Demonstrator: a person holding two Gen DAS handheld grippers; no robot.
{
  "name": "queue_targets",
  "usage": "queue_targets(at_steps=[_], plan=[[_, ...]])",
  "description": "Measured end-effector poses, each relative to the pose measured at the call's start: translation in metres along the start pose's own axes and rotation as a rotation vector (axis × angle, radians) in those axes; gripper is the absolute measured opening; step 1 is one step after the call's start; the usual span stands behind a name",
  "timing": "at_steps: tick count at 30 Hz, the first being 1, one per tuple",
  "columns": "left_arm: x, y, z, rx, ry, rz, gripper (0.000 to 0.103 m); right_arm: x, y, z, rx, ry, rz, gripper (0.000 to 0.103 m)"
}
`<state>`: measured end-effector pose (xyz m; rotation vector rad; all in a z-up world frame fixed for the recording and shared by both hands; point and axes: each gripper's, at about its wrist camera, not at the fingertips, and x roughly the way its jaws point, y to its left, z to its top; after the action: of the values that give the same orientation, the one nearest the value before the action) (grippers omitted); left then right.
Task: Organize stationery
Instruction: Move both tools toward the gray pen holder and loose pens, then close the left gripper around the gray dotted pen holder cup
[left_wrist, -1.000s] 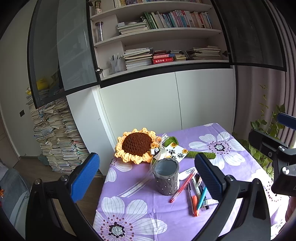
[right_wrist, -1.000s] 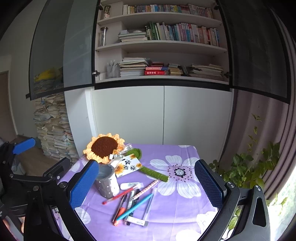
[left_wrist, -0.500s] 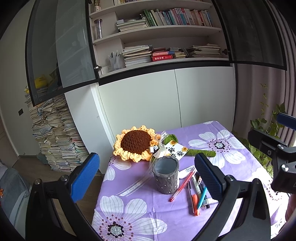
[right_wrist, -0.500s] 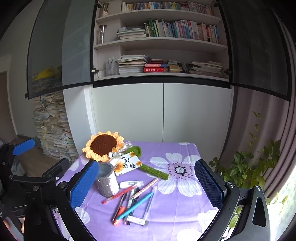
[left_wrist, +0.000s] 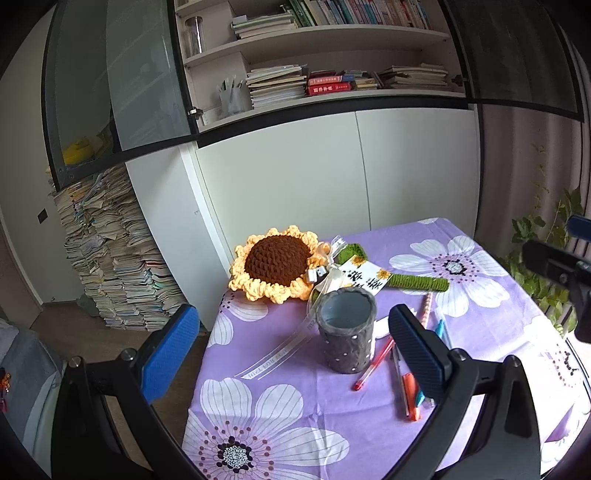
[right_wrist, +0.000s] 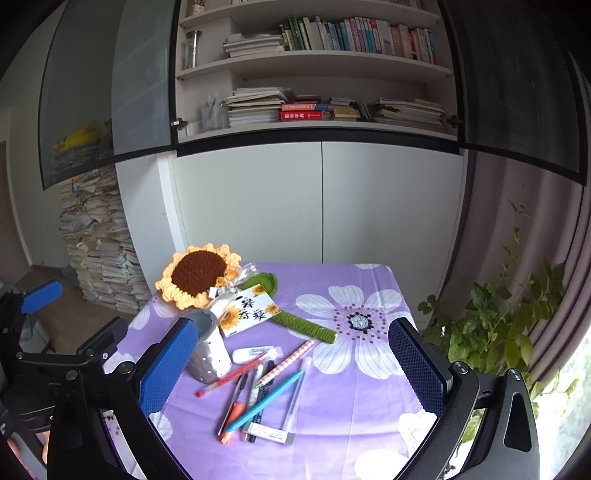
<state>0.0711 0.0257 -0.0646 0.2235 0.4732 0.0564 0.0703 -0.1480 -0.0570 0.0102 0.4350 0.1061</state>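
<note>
Both grippers are held wide apart above the table, and nothing is gripped. In front of the left gripper, between its fingers, the grey pen holder is seen upright on the purple flowered cloth. The red pen lies just beside the holder, near the right finger. Ahead of the right gripper, the loose pens are spread on the cloth, with the teal pen and a white eraser among them. Behind the holder a crocheted sunflower is laid.
</note>
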Motion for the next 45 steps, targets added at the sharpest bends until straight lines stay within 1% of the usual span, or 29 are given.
queue_targets(at_steps=[2,4,6,10,12,14,17,24,29,31,34,37,39,42,45], plan=[[0.017,0.004,-0.011,0.007,0.030,0.033,0.102,0.008,-0.005,-0.004,0.003,0.024,-0.019,0.103],[0.037,0.008,-0.021,-0.001,0.078,0.021,0.102,0.016,-0.013,-0.008,0.016,0.053,-0.042,0.103],[0.058,0.011,-0.031,-0.024,0.133,-0.029,0.102,0.026,-0.024,-0.012,0.049,0.088,-0.053,0.103],[0.094,0.012,-0.049,-0.079,0.232,-0.155,0.102,0.042,-0.039,-0.017,0.117,0.151,-0.035,0.103],[0.107,0.009,-0.053,-0.089,0.269,-0.182,0.102,0.049,-0.042,-0.020,0.125,0.176,-0.040,0.103],[0.115,0.007,-0.054,-0.093,0.275,-0.197,0.102,0.056,-0.045,-0.023,0.125,0.195,-0.057,0.103],[0.122,0.000,-0.051,-0.077,0.262,-0.210,0.102,0.067,-0.049,-0.026,0.133,0.225,-0.069,0.103],[0.140,-0.011,-0.048,-0.045,0.277,-0.246,0.102,0.088,-0.061,-0.034,0.163,0.288,-0.095,0.103],[0.152,-0.014,-0.047,-0.056,0.272,-0.274,0.102,0.097,-0.067,-0.036,0.186,0.310,-0.100,0.103],[0.156,-0.014,-0.049,-0.066,0.281,-0.278,0.102,0.100,-0.066,-0.038,0.185,0.321,-0.102,0.103],[0.154,-0.015,-0.048,-0.063,0.278,-0.288,0.102,0.106,-0.064,-0.040,0.182,0.341,-0.097,0.103],[0.147,-0.018,-0.044,-0.040,0.242,-0.278,0.102,0.108,-0.064,-0.042,0.185,0.352,-0.092,0.103],[0.148,-0.023,-0.039,-0.003,0.229,-0.243,0.102,0.110,-0.065,-0.043,0.192,0.356,-0.088,0.103],[0.155,-0.030,-0.034,0.045,0.230,-0.200,0.102,0.111,-0.065,-0.044,0.205,0.360,-0.073,0.103],[0.164,-0.032,-0.034,0.048,0.246,-0.192,0.102,0.110,-0.066,-0.047,0.215,0.366,-0.062,0.103]])
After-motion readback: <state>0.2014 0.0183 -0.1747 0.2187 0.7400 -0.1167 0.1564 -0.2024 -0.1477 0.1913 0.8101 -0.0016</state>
